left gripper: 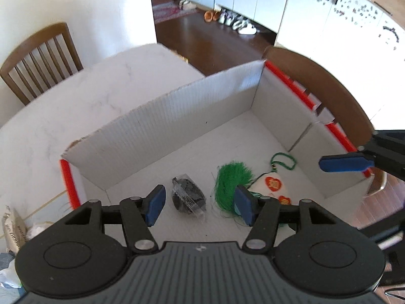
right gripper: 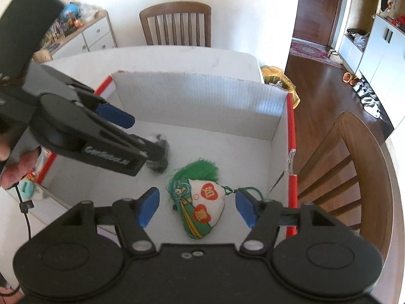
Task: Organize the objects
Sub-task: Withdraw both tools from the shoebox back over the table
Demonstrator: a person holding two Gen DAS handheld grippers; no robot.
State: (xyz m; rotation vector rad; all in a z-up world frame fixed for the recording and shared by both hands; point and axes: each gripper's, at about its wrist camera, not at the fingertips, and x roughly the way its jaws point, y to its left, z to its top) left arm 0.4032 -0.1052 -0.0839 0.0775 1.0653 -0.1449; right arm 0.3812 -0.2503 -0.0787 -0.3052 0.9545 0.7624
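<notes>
**Sorting items into the white box: both claws over two objects**

Looking through the left wrist view, the left claw [left gripper: 200, 206] hovers with its blue pads spread apart and nothing held. One dark bagged item [left gripper: 188, 197] lies on the floor of the white box [left gripper: 162, 131], directly ahead between the pads, long axis running roughly along the claw's pointing direction. One green-tasselled sachet [left gripper: 272, 186] lies to its right, partly behind the right pad. One pad of the right claw [left gripper: 345, 163] enters at the right edge.

Turning to the right wrist view, the right claw [right gripper: 197, 209] is likewise spread and empty. The sachet sits directly ahead between its pads, tassel end farther, long axis slanting up-left. The left claw partly hides the bagged item. Judged by position, each claw is nearer its own object. The box rests on the white desk [right gripper: 177, 55]. Count: two objects, one box.
</notes>
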